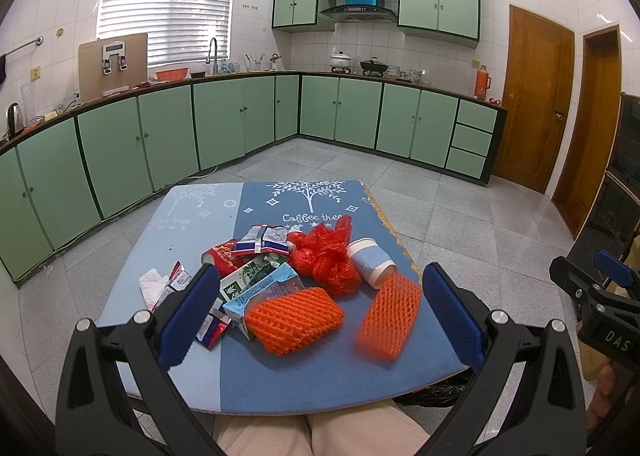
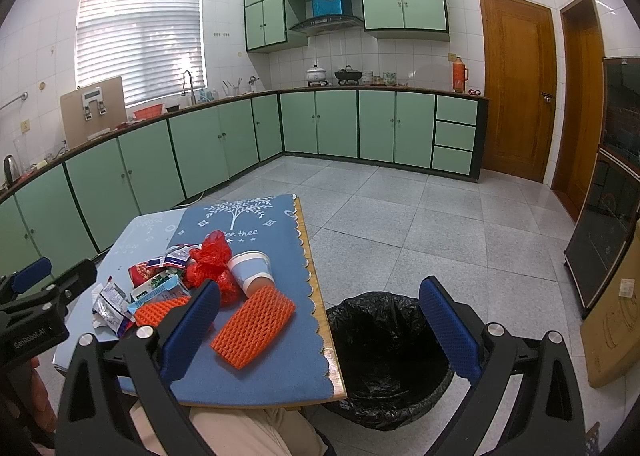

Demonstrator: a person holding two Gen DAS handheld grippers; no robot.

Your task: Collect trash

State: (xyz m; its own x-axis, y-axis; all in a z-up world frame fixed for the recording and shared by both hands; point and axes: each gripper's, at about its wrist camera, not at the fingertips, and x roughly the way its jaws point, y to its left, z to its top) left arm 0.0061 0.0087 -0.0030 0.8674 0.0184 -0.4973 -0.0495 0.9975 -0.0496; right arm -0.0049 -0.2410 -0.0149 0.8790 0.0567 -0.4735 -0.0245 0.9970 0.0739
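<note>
Trash heaped on the blue table [image 1: 280, 384], both grippers spread and empty.

Nearest the table's front edge, the left gripper [image 1: 320, 312] and right gripper [image 2: 320, 320] hover with jaws released; beyond lie two orange foam nets [image 1: 294, 320], a carton [image 1: 264, 288], a tipped paper cup [image 1: 370, 262], a red bag [image 1: 326, 252] and what may be snack wrappers. A black-lined bin [image 2: 384, 360] stands just beside the table's right edge.

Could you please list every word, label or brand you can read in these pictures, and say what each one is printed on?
"Coffee tree": on the blue tablecloth, under the white tree print.
"DAS": on the body of the right gripper, cut off at the picture's edge.
"GenRobot.AI": on the body of the left gripper.
Print on the milk carton and the snack wrappers: too small and blurred to read.
</note>
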